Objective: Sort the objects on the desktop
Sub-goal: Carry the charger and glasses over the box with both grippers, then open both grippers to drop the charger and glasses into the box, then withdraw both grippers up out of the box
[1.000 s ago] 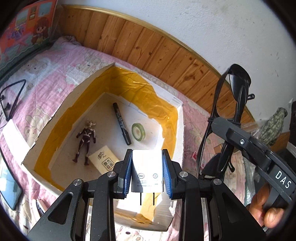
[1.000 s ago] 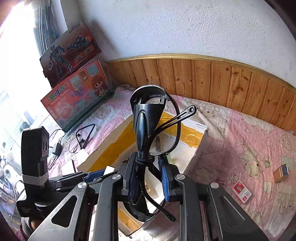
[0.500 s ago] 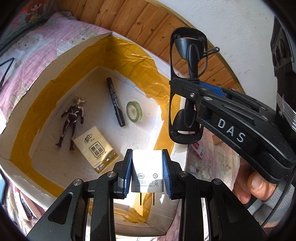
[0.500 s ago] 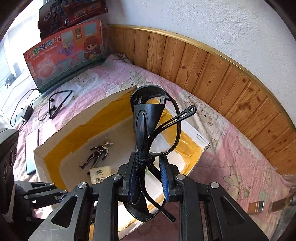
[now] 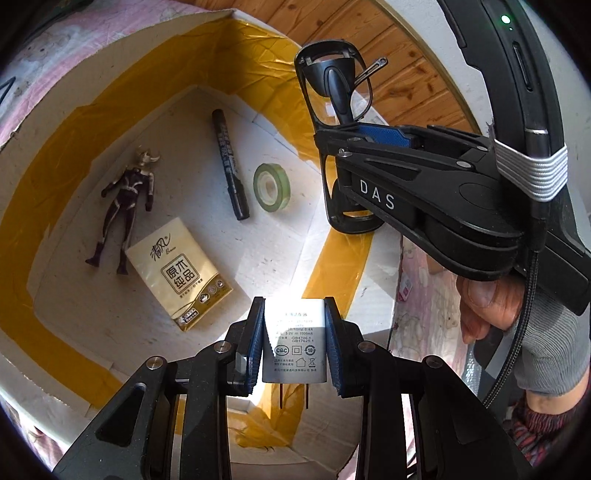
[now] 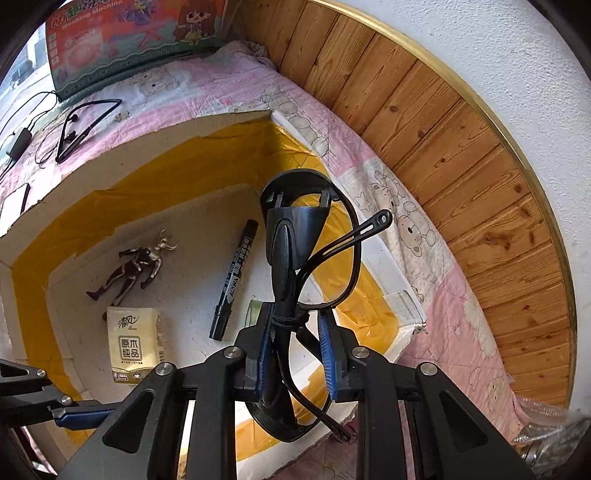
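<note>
Left gripper [image 5: 294, 345] pinches the white charger [image 5: 294, 341], prongs toward the camera, over the near edge of the foam box [image 5: 122, 55]. Right gripper [image 6: 295, 354] clamps folded black glasses [image 6: 295, 236] above the box's right side. In the box: figure [image 5: 125, 201], marker [image 5: 229, 158], tape roll [image 5: 271, 181], tissue pack [image 5: 179, 273].

Looks like a home bedroom: pink bear-print quilt [image 6: 413, 236] beyond the gripper, wood wainscot [image 6: 461, 122], toy box [image 6: 133, 33] far left.
</note>
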Motion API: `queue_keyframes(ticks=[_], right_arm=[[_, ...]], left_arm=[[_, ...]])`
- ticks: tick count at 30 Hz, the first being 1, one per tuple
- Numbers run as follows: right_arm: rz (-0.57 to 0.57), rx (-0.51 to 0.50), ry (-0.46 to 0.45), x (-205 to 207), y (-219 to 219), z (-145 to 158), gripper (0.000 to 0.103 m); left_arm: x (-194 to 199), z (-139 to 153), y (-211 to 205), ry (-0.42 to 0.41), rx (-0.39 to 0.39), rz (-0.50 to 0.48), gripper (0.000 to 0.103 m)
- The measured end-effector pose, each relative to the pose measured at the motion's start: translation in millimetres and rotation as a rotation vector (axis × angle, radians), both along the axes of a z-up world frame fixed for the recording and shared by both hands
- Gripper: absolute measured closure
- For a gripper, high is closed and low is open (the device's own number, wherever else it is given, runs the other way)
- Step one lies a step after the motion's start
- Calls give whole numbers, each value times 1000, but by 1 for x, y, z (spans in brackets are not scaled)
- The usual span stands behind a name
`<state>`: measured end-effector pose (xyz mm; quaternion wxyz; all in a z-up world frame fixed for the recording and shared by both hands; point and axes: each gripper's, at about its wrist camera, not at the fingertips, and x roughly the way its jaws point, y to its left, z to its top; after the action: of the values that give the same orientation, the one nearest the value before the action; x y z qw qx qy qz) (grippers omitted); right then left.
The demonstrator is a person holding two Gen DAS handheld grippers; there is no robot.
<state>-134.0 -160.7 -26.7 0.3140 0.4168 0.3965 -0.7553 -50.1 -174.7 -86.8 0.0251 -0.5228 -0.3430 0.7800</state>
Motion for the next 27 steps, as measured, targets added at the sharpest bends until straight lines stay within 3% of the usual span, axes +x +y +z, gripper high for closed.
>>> queue_keyframes(ticks=[9,12,15,27], right_arm=[[22,116,-11,-17,-13,-32,78],[16,138,-18,-21,-14,-39,77],[-3,135,-20,-26,-11,-43,74],[-41,70,-59,-24,0,-31,72]], left_arm=[[-5,-9,1,-43,11,-21,72],[-7,-11,1,-63,25,-28,62],[-8,-11,0,-71,19,-24,57],[-10,-6,1,-74,6,-18,56]])
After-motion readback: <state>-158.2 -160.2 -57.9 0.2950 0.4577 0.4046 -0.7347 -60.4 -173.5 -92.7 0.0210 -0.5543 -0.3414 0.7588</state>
